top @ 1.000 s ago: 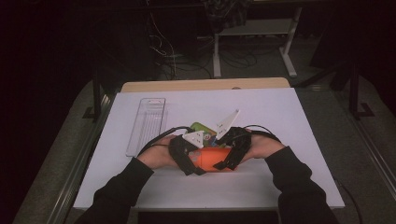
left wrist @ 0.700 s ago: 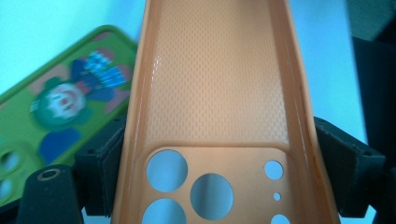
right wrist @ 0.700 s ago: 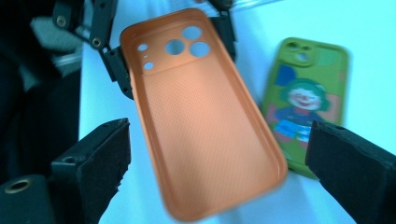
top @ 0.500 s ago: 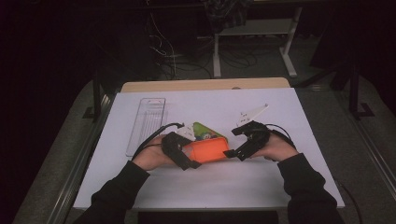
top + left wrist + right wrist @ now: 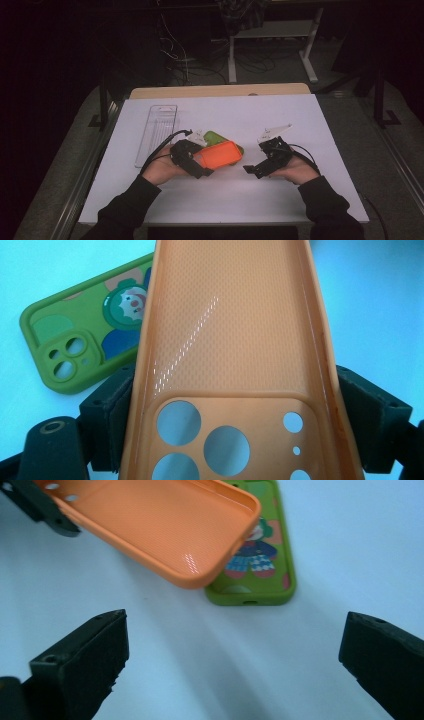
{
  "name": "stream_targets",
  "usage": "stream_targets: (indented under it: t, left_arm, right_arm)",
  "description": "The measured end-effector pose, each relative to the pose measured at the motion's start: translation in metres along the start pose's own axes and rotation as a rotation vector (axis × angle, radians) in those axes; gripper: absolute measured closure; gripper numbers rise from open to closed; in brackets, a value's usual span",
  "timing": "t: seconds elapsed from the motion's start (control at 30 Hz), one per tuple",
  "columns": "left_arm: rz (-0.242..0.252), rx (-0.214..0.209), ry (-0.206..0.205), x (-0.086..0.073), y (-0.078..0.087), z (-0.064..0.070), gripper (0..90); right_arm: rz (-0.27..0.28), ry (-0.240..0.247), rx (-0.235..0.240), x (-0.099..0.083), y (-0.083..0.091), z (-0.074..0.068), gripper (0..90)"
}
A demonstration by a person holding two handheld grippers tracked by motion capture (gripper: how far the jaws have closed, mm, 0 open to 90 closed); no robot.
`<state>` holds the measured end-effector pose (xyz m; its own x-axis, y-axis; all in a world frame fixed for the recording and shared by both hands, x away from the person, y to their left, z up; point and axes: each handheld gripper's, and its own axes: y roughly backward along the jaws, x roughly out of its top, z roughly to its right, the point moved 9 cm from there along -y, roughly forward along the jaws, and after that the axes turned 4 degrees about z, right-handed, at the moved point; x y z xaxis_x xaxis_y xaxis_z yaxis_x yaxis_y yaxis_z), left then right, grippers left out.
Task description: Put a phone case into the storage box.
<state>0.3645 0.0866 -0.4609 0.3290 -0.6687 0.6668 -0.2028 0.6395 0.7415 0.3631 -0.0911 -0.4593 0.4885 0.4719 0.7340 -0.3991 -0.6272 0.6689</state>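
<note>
The right gripper (image 5: 257, 167) has let go and drawn right, jaws wide and empty, while the left gripper (image 5: 196, 162) still clamps the orange soft-plastic phone case (image 5: 218, 154).

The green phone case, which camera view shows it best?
The right gripper view: the green phone case lies flat, cartoon print visible, partly under the orange case. The left gripper view shows its camera-hole end; the high view shows a small green edge.

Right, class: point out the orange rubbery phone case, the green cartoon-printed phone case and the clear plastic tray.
orange rubbery phone case (image 5: 235, 330), left gripper view, inner back
green cartoon-printed phone case (image 5: 270, 555), right gripper view, printed back
clear plastic tray (image 5: 157, 131), high view, ribbed floor
</note>
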Motion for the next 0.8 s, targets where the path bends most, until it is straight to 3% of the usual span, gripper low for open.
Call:
stream_targets:
  t: [0.03,0.07,0.13,0.2,0.27,0.43,0.8]
  left_arm:
    - [0.002,0.004,0.004,0.0,0.0,0.0,15.8]
    - [-0.014,0.006,-0.007,-0.001,0.001,-0.002,15.8]
    - [-0.007,0.012,0.021,-0.001,0.0,-0.001,15.8]
    - [-0.017,0.018,0.012,-0.002,0.0,-0.002,15.8]
    - [-0.006,0.029,0.036,-0.001,-0.002,-0.001,15.8]
    - [-0.006,0.043,0.042,-0.001,-0.002,-0.003,15.8]
    - [-0.01,0.036,0.031,0.0,-0.003,-0.001,15.8]
  right_arm:
    - [-0.002,-0.017,0.007,-0.002,-0.001,-0.001,0.0]
    - [-0.006,-0.021,-0.003,-0.004,-0.003,-0.001,0.0]
    - [-0.01,-0.025,-0.035,-0.008,-0.008,-0.004,0.0]
    - [-0.005,-0.027,-0.052,-0.011,-0.012,-0.007,0.0]
    - [0.003,-0.029,-0.059,-0.012,-0.016,-0.01,0.0]
    - [0.003,-0.056,-0.068,-0.015,-0.025,-0.013,0.0]
    - [0.01,-0.001,-0.092,-0.013,-0.029,-0.016,0.0]
